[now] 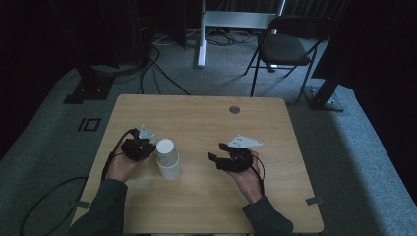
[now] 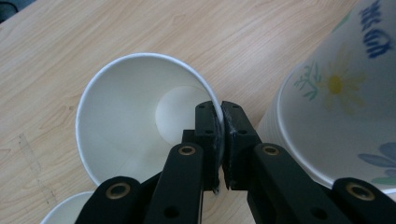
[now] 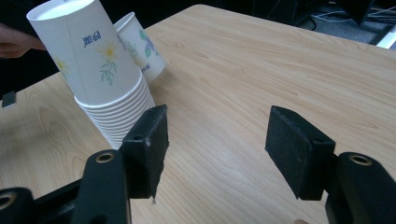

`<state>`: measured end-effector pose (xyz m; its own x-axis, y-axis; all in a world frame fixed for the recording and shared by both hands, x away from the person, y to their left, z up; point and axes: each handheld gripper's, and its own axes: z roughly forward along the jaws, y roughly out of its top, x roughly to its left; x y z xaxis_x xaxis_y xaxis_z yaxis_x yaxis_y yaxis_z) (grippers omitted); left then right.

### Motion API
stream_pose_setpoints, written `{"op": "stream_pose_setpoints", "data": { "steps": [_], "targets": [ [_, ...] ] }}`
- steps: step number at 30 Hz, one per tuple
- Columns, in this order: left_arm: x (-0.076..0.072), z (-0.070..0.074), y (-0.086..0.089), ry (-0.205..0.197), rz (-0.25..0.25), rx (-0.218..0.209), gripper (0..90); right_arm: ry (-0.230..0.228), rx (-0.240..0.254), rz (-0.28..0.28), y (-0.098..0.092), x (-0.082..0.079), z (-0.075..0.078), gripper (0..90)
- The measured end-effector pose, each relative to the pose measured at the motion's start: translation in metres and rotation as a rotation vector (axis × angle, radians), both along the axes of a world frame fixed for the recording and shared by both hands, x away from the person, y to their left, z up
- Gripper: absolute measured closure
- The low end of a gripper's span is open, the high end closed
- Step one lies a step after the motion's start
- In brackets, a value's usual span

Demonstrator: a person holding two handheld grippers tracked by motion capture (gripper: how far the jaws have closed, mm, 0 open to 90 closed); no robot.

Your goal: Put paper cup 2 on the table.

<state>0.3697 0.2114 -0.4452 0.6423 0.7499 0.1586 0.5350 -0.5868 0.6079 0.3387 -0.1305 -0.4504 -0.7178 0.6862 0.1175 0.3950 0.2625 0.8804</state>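
Left gripper (image 2: 222, 140) is clamped on the rim of a single paper cup (image 2: 140, 116), just beside the cup stack (image 3: 100, 74). Right gripper (image 3: 217, 140) stands open, empty, near the stack.

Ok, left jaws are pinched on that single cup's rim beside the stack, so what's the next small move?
Probably carry the single cup a little farther from the stack and set it upright on the table. The left gripper is shut on its rim, the cup is tilted close beside the stack, and the right gripper is open and holds nothing.
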Motion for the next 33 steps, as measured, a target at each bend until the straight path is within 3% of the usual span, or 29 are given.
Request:
{"op": "stream_pose_setpoints", "data": {
  "steps": [33],
  "targets": [
    [0.013,-0.012,-0.004,0.039,0.016,0.003,85.6,0.002,0.003,-0.006,-0.001,-0.001,0.000,38.6]
  ]
}}
